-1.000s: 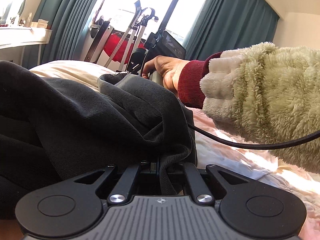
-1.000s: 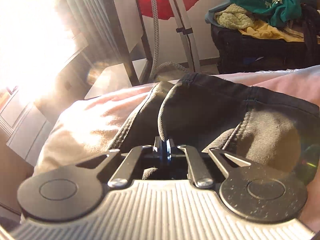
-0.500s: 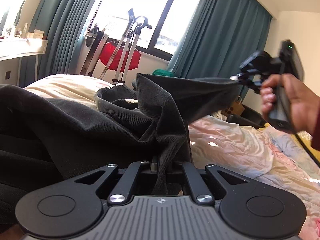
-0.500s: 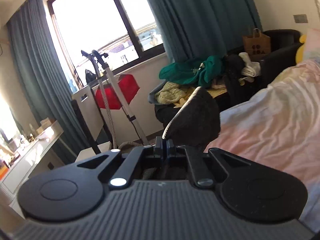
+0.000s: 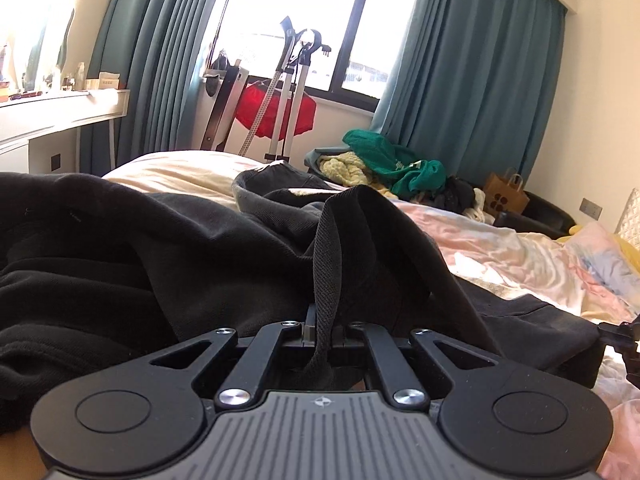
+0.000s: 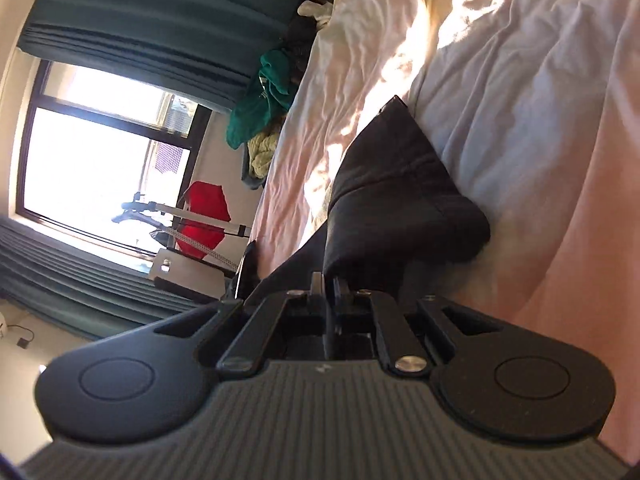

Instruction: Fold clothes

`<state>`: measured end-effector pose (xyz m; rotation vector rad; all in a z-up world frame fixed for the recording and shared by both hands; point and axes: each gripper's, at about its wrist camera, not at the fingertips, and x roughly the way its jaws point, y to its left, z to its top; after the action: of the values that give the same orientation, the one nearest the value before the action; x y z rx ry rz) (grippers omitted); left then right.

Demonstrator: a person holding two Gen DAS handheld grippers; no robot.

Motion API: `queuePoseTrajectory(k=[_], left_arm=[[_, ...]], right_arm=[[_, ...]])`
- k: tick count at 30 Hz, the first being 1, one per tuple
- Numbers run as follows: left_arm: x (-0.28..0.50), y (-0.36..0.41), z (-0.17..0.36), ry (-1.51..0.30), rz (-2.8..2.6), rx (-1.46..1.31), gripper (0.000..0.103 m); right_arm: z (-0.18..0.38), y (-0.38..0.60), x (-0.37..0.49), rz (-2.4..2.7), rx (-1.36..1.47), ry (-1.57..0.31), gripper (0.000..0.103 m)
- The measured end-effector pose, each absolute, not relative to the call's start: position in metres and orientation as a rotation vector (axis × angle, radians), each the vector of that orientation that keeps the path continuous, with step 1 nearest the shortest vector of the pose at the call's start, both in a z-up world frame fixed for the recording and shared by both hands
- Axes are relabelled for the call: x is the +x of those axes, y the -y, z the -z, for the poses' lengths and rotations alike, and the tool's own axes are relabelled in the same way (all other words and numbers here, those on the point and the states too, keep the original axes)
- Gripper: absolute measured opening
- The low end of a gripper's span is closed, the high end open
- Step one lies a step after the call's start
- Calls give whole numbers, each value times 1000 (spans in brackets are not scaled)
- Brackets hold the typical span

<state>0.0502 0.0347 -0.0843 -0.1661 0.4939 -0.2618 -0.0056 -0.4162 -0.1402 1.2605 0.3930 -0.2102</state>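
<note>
Sunlit bedding covers the bed (image 5: 520, 256), a rumpled pink and cream sheet where the work takes place. Low over it, the left tongs (image 5: 320, 326) are pressed together on a ribbed hem of the black garment (image 5: 200, 256), whose cloth rises from the pinch in a ridge and spreads in heavy folds to the left and ahead across the mattress. The right tongs (image 6: 329, 286), with their view rolled on its side, are likewise closed, pinching another edge of the same dark cloth; from that grip a fold runs forward to a pointed corner lying against the pale sheet. At the right edge of the left view, a black part of the other tool shows just beside the garment's far edge. Beyond the bed stand a metal stand (image 5: 288, 92) with something red (image 5: 276, 114) behind it, a heap of green and yellow clothes (image 5: 384, 164), a brown paper bag (image 5: 506, 194), teal curtains (image 5: 472, 80) and a bright window (image 5: 296, 20).
</note>
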Motion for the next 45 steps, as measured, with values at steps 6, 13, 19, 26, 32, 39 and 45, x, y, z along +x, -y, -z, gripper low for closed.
queuePoseTrajectory(k=[6, 13, 19, 26, 32, 39, 45], left_arm=[[52, -35, 95, -528, 225, -155, 3], [54, -33, 100, -535, 203, -127, 3], [52, -33, 98, -516, 244, -129, 3], [45, -21, 89, -460, 317, -109, 3], [34, -1, 83, -406, 420, -29, 3], [33, 21, 102, -453, 440, 53, 3], [37, 26, 110, -497, 433, 89, 8]], right_arm=[[149, 417, 0, 184, 1318, -382, 36], [173, 427, 15, 157, 1476, -391, 70], [174, 443, 42, 265, 1422, -315, 33], [192, 485, 52, 433, 1419, -262, 7], [125, 513, 61, 419, 1098, -25, 7], [112, 536, 42, 514, 922, 126, 7], [194, 565, 45, 756, 1060, -214, 7]])
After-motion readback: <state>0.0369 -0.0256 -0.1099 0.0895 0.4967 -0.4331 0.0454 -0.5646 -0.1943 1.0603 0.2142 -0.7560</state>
